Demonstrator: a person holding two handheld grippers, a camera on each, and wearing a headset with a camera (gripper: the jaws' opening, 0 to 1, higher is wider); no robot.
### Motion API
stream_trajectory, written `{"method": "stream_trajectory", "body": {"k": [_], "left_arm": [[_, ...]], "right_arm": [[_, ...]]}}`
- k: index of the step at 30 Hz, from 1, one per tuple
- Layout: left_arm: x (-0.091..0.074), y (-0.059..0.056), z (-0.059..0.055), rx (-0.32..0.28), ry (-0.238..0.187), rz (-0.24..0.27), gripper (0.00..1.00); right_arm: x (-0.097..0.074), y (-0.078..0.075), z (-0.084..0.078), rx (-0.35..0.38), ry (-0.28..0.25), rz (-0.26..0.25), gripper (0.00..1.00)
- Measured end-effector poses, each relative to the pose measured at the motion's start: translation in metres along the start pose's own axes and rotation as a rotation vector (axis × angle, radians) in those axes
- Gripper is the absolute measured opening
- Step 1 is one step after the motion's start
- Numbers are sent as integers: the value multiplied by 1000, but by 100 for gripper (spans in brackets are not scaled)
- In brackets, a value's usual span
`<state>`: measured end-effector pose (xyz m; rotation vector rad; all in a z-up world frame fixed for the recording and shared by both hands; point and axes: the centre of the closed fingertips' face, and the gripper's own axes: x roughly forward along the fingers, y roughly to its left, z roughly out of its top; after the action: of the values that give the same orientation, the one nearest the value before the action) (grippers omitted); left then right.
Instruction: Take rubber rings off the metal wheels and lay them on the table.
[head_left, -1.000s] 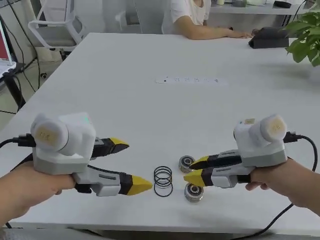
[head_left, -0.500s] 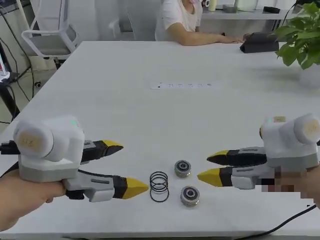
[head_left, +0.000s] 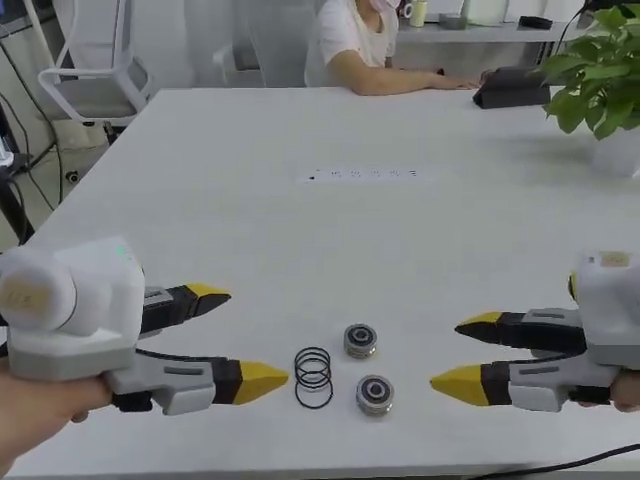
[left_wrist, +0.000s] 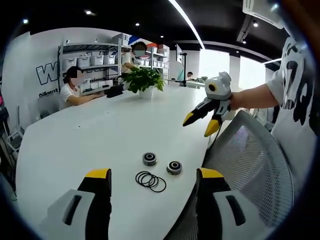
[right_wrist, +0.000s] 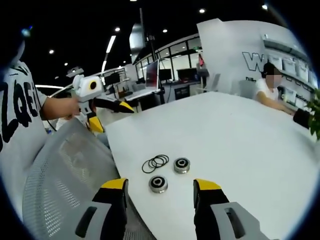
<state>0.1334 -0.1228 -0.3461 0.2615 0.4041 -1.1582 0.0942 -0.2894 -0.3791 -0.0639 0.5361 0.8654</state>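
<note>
Two metal wheels lie near the front edge of the white table. Just left of them sits a small pile of black rubber rings. My left gripper is open, left of the rings, holding nothing. To the right of the wheels, my right gripper is also open and holds nothing. The left gripper view has the wheels and rings ahead of its jaws, with the right gripper beyond. In the right gripper view, the wheels and rings lie ahead.
A flush socket panel sits mid-table. A person is seated at the far end beside a black object. A plant stands at the far right. A mesh chair back is at the near table edge.
My right gripper has drawn back to the right, away from the two wheels. The left gripper stays open by the rings. The head camera has shifted.
</note>
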Motion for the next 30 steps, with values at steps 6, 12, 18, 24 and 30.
{"method": "stream_trajectory", "body": {"k": [6, 12, 18, 24, 30], "left_arm": [[1, -5, -5, 1, 20, -14, 67], [0, -8, -7, 11, 38, -20, 69], [-2, -8, -9, 3, 41, -23, 69], [-6, -8, -10, -7, 37, -22, 67], [-7, -8, -10, -17, 35, -23, 67]], "right_arm": [[-7, 3, -9, 46, 9, -14, 54], [-12, 4, -15, 57, 17, -21, 55], [-15, 2, -12, 58, 6, -32, 55], [-18, 1, -11, 77, -12, -40, 55], [-19, -1, -13, 93, -19, -47, 55]]}}
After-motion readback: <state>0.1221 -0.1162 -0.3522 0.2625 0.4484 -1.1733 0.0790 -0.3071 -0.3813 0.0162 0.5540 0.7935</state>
